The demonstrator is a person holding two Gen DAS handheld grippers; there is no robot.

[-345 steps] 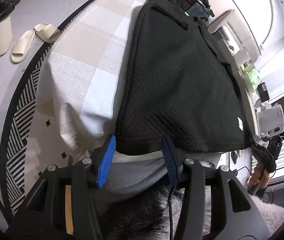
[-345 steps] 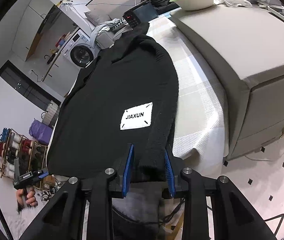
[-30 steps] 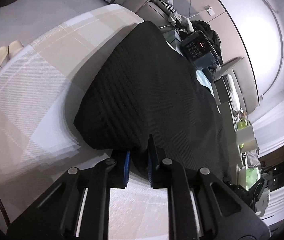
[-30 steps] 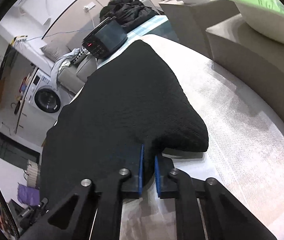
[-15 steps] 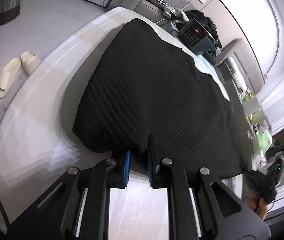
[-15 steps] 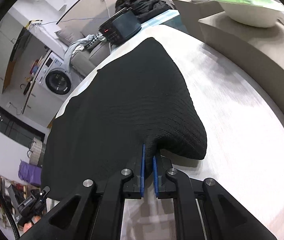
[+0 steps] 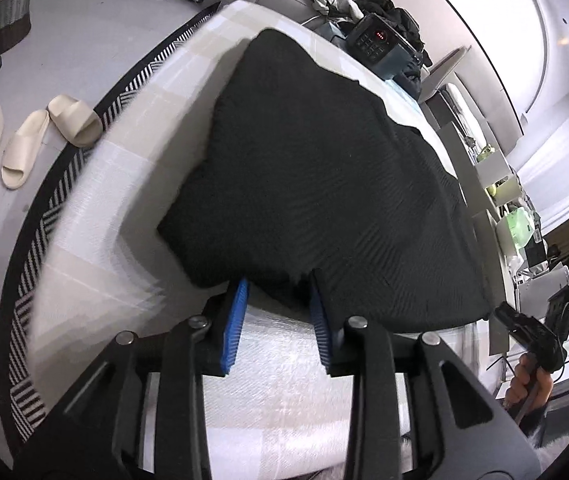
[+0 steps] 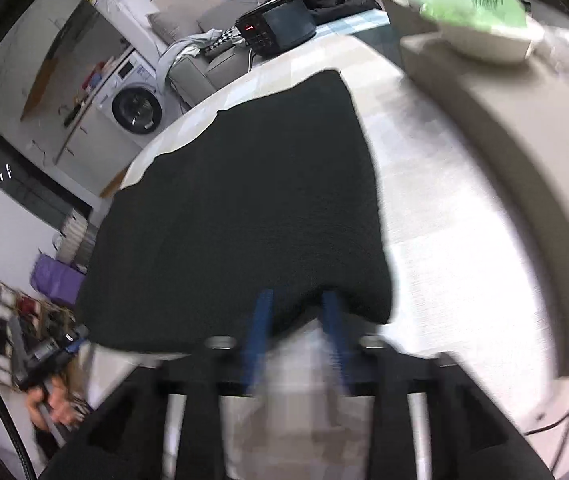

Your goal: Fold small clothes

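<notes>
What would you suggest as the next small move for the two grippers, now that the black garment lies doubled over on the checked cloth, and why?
Probably draw both back toward the near edge. The left gripper and right gripper have just been opening, and their blue pads stand apart around the black garment's folded edge, no longer pinching it. The fold lies on the checked cloth, so clearing the fingers comes before any smoothing.

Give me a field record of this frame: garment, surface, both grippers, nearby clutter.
garment: black knit top, folded over, lying on the table
surface: table under a checked beige-and-white cloth
left gripper: jaws just opened, pads apart at the garment's near edge, not clamping
right gripper: jaws just opened, blurred, near edge between the pads, no grip
clutter: black keypad device at the far end; beige slippers on the floor
</notes>
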